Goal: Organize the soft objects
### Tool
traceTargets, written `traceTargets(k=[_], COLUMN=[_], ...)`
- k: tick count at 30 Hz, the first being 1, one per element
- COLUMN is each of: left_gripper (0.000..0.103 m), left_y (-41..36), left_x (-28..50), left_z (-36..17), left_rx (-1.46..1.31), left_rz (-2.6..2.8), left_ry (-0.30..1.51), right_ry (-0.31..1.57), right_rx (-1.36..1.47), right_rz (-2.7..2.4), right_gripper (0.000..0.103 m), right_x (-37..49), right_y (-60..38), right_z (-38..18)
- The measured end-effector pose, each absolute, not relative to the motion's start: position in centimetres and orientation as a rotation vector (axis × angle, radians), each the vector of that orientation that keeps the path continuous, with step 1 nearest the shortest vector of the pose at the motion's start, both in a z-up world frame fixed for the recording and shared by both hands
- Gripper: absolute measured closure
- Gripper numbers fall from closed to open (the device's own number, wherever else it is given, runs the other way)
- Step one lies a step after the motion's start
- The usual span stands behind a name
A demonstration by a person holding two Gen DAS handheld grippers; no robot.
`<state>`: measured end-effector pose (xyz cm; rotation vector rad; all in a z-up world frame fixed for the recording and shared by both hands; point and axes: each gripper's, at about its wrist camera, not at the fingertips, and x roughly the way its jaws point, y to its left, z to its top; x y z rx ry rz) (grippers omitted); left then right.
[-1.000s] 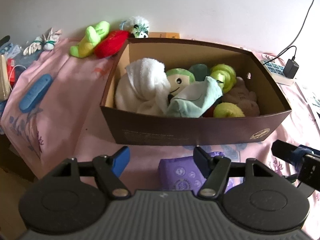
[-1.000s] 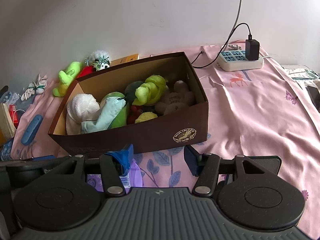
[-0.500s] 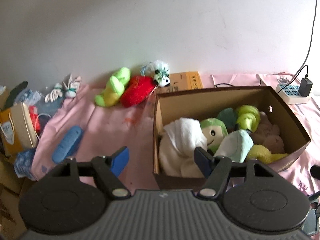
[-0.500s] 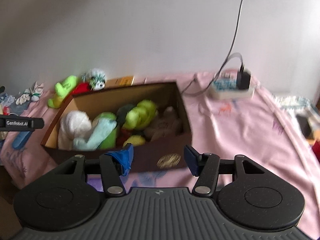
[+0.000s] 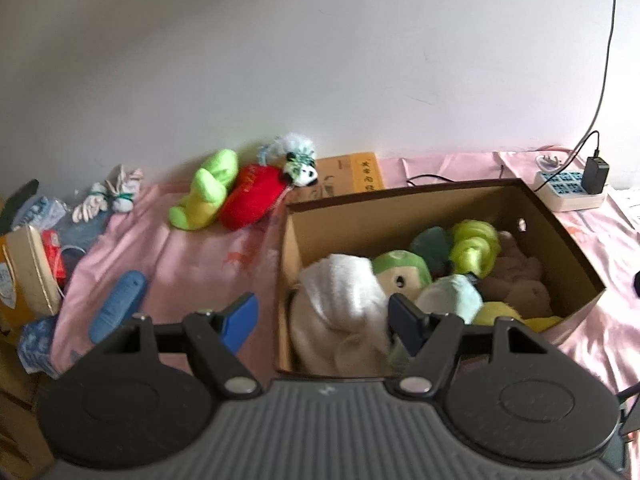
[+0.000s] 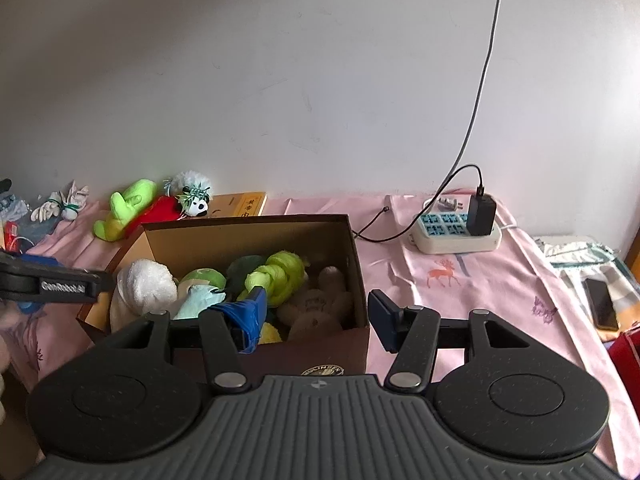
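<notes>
A brown cardboard box (image 5: 568,240) (image 6: 356,264) on the pink sheet holds several soft toys: a white plush (image 5: 340,300), a green-headed doll (image 5: 400,272), a lime knotted toy (image 6: 280,276) and a beige bear (image 6: 320,304). By the wall lie a lime plush (image 5: 204,192) (image 6: 124,208), a red plush (image 5: 256,196) and a small panda (image 5: 300,164) (image 6: 194,200). My left gripper (image 5: 324,320) is open and empty, above the box's near left edge. My right gripper (image 6: 318,316) is open and empty, above the box's near right corner.
A power strip with a black charger (image 6: 460,228) (image 5: 572,188) sits at the right by the wall. A yellow booklet (image 5: 352,172) lies behind the box. A blue flat object (image 5: 116,304), tied white gloves (image 5: 108,196) and clutter sit left. A phone (image 6: 600,308) lies far right.
Both grippers have risen and pulled back, so the box looks lower and smaller. The left view has swung left towards the toys by the wall. The purple packet is out of view.
</notes>
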<state>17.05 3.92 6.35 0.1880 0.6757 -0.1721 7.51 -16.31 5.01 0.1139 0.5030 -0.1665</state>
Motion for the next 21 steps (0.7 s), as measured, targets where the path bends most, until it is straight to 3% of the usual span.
traceTargets(k=[21], left_gripper=[0.032], left_y=[1.5], left_x=[17.5], left_z=[3.7], left_rx=[0.127], left_rz=[-0.161], left_ry=[0.774], right_ry=[0.576], right_rx=[0.207], right_rz=[-0.039], right_gripper=[0.062], right_x=[10.4], right_y=[-15.9], right_z=[2.8])
